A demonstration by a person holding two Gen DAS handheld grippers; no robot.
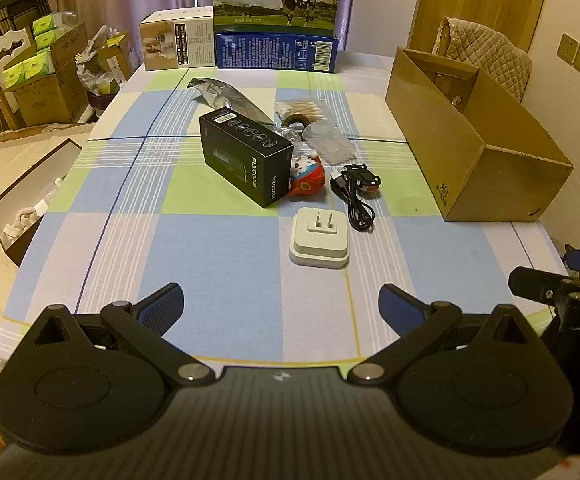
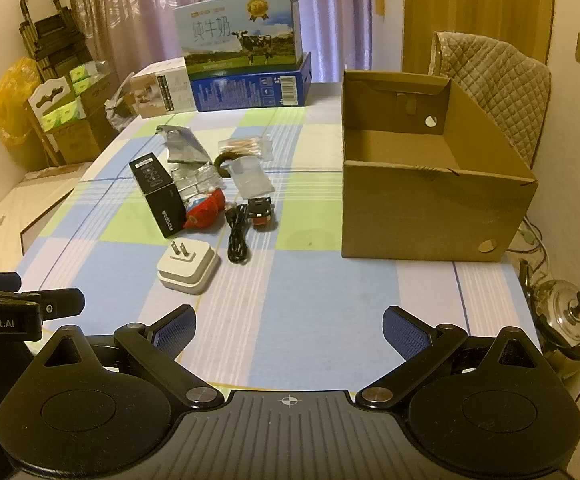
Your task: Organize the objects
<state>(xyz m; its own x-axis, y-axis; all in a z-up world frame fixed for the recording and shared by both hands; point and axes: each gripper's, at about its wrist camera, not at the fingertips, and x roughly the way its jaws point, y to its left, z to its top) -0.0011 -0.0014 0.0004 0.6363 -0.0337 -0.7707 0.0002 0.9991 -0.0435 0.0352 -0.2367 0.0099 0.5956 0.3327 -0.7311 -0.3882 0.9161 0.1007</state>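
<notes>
Left wrist view: left claw (image 1: 281,304) spread wide and empty, low over the near edge of the checked desk (image 1: 217,248). Just ahead, a white plug adapter (image 1: 318,238) lying prongs up. Beyond it, a coiled black cable (image 1: 356,200), a black carton (image 1: 245,160) and a red figurine (image 1: 308,178) touching that carton's right end. Farther back, crinkled clear bags (image 1: 322,136) in a loose heap. To the right, well apart from the clutter, an open cardboard box (image 1: 474,148). At the right edge, part of the right claw (image 1: 558,280).

Right wrist view: right claw (image 2: 290,330) likewise apart, holding nothing. Cardboard box (image 2: 430,208) ahead and right, interior bare. White plug adapter (image 2: 187,270) ahead and left, black cable (image 2: 237,236) just beside it, black carton (image 2: 159,198) and red figurine (image 2: 205,212) behind. Milk carton (image 2: 241,36) at the desk's far end
</notes>
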